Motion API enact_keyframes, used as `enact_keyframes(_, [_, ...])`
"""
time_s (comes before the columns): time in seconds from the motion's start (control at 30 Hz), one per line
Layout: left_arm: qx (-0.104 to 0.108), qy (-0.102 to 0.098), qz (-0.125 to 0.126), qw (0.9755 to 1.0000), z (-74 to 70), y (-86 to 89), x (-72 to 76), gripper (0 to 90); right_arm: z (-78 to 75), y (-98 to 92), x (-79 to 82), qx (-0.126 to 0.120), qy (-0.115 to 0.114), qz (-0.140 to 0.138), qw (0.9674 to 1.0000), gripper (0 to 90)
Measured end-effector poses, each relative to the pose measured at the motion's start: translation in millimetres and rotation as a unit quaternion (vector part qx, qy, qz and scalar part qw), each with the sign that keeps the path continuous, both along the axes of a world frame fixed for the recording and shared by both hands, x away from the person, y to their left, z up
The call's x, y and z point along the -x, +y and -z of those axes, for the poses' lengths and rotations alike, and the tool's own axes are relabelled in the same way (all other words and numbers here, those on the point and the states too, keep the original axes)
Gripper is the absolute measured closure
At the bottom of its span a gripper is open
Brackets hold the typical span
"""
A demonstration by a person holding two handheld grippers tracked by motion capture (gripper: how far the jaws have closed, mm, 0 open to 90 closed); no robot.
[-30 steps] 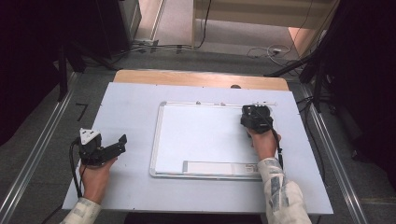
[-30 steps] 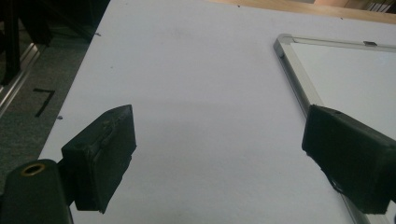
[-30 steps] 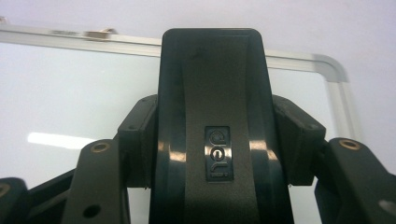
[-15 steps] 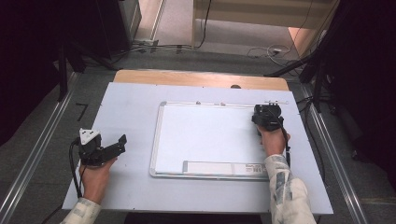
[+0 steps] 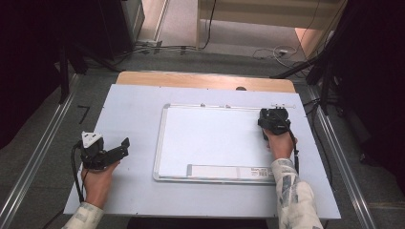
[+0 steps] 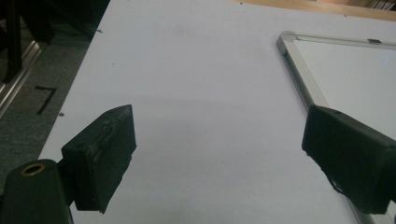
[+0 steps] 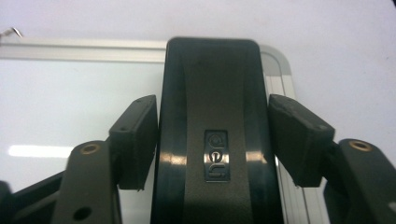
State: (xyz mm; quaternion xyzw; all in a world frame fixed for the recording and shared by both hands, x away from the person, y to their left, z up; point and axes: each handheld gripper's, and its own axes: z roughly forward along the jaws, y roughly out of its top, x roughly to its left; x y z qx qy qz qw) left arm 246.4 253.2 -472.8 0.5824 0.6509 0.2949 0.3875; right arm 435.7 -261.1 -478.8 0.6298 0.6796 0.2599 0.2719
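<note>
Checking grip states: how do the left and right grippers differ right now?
The left gripper has its jaws spread wide with bare table between them; the right gripper has a black eraser between its jaws, which have just been opening, a small gap showing at the right pad. The left gripper sits off the whiteboard; the right one is at the board's far right corner. Both have black padded jaws.

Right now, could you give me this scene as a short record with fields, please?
surface: pale table top
board: whiteboard, flat, blank
eraser: black whiteboard eraser at the board's far right corner
right gripper: jaws just opened, eraser between them with a small gap on the right side
left gripper: open, holds nothing, beside the board's left edge
</note>
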Motion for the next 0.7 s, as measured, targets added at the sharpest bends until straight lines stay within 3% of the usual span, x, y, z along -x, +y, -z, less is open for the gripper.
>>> enact_keyframes(0.37, [0.000,-0.002,-0.001,1.0000,-0.4,-0.2,0.3,10.3,-18.3,-12.1,29.2,-0.026,-0.020,-0.042,0.9986,22.7])
enact_keyframes(0.53, [0.000,0.000,-0.002,1.0000,-0.3,-0.1,-0.2,10.3,-19.3,-20.9,44.7,-0.023,-0.019,-0.060,0.9978,21.5])
enact_keyframes(0.7, [-0.001,-0.001,-0.001,1.0000,-0.3,-0.7,-0.2,10.3,-28.5,-27.2,61.4,-0.028,-0.035,-0.081,0.9957,20.8])
